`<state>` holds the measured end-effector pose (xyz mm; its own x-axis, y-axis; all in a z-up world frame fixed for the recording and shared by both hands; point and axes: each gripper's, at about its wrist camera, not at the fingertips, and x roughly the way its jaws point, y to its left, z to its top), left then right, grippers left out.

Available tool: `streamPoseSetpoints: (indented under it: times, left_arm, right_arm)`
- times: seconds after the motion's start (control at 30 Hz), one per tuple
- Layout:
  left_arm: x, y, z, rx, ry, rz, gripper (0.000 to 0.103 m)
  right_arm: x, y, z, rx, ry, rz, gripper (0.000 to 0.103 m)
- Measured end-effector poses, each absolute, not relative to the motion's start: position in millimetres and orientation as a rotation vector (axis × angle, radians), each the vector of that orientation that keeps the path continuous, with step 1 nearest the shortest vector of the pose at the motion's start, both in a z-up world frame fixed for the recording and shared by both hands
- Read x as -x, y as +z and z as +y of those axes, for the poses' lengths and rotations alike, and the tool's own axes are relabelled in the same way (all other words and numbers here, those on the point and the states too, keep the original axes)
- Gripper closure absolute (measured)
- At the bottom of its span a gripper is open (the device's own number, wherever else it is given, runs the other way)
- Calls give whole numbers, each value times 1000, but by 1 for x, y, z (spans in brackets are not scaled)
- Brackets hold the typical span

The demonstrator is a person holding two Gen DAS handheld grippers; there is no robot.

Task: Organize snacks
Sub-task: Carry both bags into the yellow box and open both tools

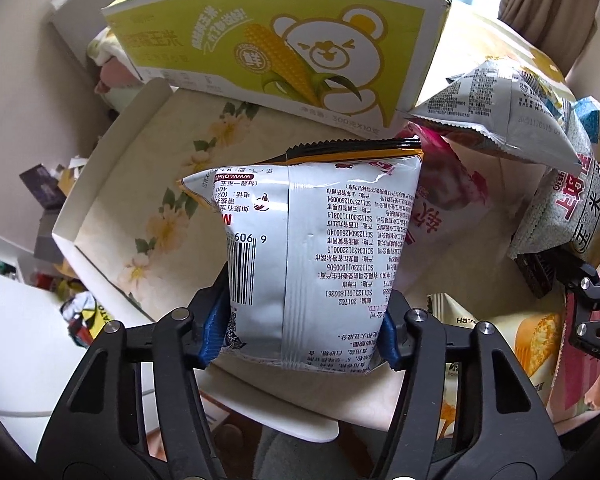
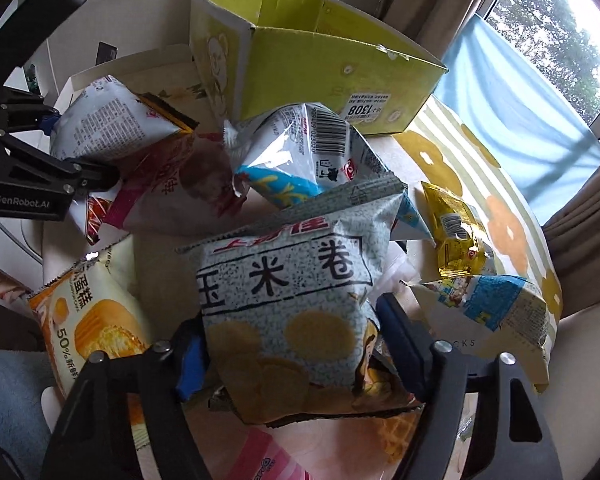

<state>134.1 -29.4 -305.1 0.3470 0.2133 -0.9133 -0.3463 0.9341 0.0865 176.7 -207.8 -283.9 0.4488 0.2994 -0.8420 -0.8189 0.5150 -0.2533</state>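
Note:
A silver snack bag [image 1: 320,240] with a barcode stands upright between the blue pads of my left gripper [image 1: 304,336], which is shut on its lower sides. In the right wrist view the same bag [image 2: 108,128] hangs in the left gripper [image 2: 76,152] at the far left. My right gripper [image 2: 292,352] is shut on a grey speckled corn-roll bag [image 2: 284,288], with the pads against both edges. That bag [image 1: 572,216] also shows at the right of the left wrist view. An open yellow-green carton [image 1: 260,52] [image 2: 340,60] stands behind the pile.
Loose snacks lie around: a pink bag [image 2: 172,196], a blue and silver bag [image 2: 300,152], a cake bag [image 2: 96,320], a gold packet [image 2: 456,232] and a blue and white bag [image 2: 500,312]. A shallow white box [image 1: 68,224] sits left of the carton.

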Motion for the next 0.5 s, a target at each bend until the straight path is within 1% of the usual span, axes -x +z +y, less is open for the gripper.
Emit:
streamPoseSetpoints:
  times: [0.1, 0.23, 0.5]
  left_arm:
    - [-133, -301, -30, 126, 366, 1151, 47]
    - [-132, -290, -30, 132, 367, 1133, 47]
    - [-124, -245, -28, 126, 373, 1054, 47]
  right_arm:
    - [-179, -284, -211, 705, 772, 834, 41]
    - [-183, -279, -217, 664, 756, 847, 49]
    - [-192, -241, -229, 558, 718, 812, 53]
